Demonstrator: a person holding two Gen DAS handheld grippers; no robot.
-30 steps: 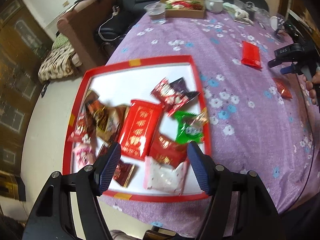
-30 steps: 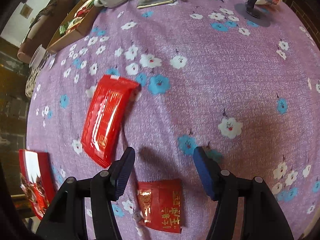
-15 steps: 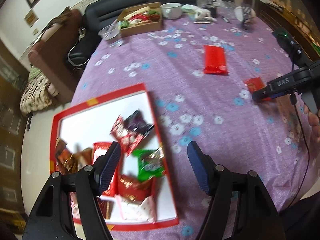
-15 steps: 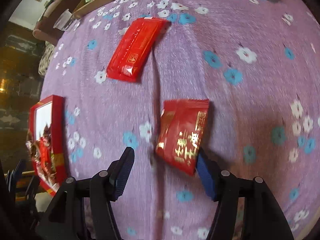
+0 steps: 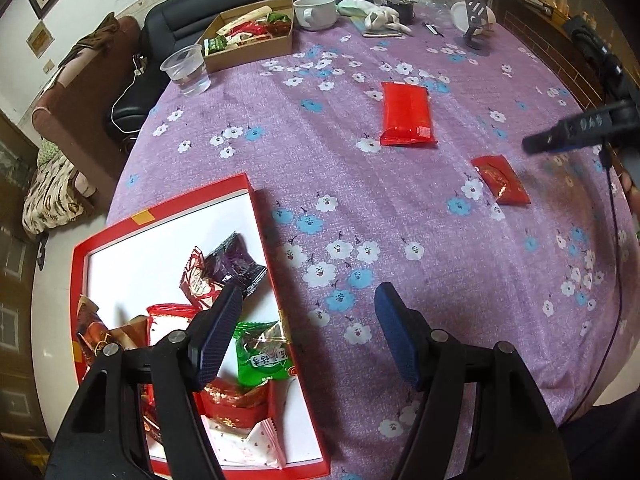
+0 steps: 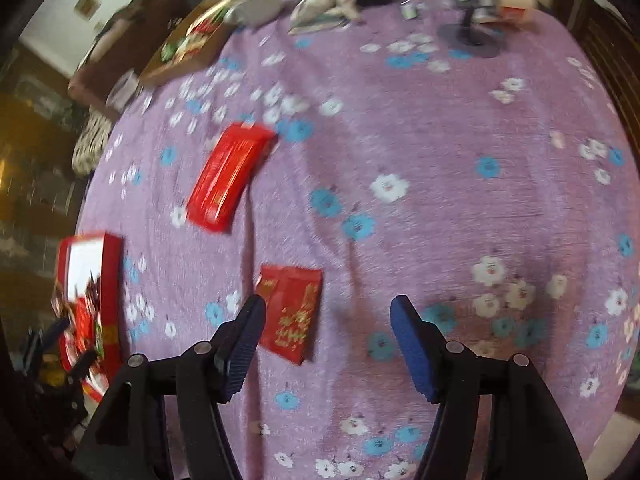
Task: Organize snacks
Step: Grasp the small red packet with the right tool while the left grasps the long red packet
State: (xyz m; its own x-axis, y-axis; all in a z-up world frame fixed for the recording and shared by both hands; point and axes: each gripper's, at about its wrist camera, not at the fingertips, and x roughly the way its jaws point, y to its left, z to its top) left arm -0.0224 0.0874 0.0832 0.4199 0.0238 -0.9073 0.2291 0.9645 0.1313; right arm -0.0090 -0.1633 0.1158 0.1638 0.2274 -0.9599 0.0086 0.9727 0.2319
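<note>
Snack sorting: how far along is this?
Mostly done: many wrapped snacks already lie in the red-rimmed white tray. In hand: nothing; the right gripper has its jaws opening, empty. Left: the long red packet and the small red gold-printed packet on the purple flowered tablecloth.

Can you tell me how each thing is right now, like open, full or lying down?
Red-rimmed white tray: open, holding wrapped snacks.
Long red packet: flat on the cloth.
Small red packet: flat on the cloth.
Clear plastic cup: upright.
Brown cardboard box: open, snacks inside.
Left gripper: open, empty.
Right gripper: opening, empty.
</note>
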